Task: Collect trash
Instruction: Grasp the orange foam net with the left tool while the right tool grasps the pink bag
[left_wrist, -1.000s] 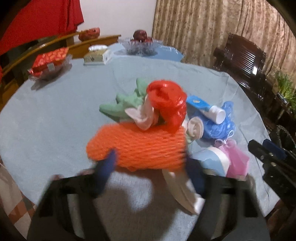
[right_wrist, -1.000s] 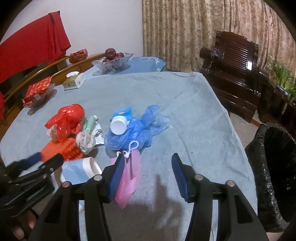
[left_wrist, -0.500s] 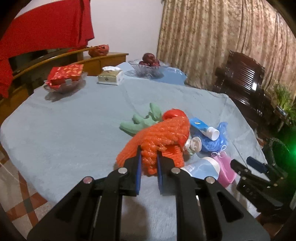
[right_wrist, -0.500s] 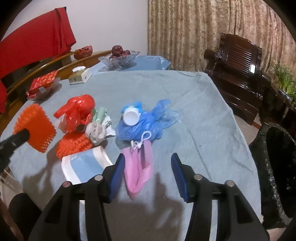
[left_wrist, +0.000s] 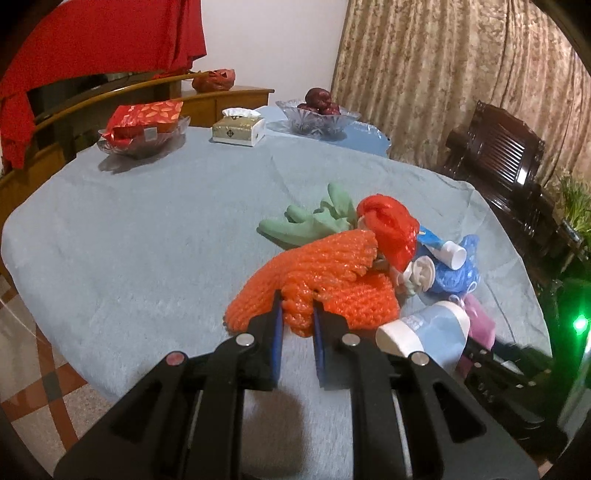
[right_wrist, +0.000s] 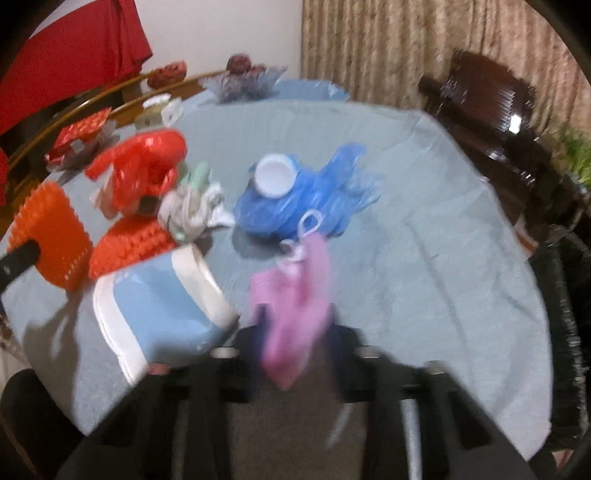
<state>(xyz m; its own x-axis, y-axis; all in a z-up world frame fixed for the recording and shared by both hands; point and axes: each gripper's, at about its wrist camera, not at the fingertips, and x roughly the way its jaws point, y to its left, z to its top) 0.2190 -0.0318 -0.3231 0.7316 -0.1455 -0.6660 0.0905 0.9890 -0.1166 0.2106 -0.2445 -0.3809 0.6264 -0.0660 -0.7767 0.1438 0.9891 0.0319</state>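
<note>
So the left gripper (left_wrist: 298, 314) has its two blue pads pinched onto a piece of orange foam netting (left_wrist: 314, 275), holding it up off the worktop (left_wrist: 147, 236). From the right wrist view that same piece (right_wrist: 50, 236) hangs out at about 9 o'clock, with a second orange net (right_wrist: 129, 243) lying flat beside it.

The rest of the trash sits in a clump around the middle: a crumpled red plastic bag (left_wrist: 389, 227), a green glove (left_wrist: 306, 219) at roughly 11 o'clock from it, a blue plastic bag (right_wrist: 306, 199) with a white cap (right_wrist: 273, 175) resting on top, and a light blue and white container (right_wrist: 159, 310) tipped on its side.

The right gripper (right_wrist: 295, 332) is blurry, but a pink bag (right_wrist: 295, 295) sits right between its fingers; can't tell if it's actually clamped yet. A black bin bag (right_wrist: 565, 332) is at 3 o'clock off the worktop edge.
</note>
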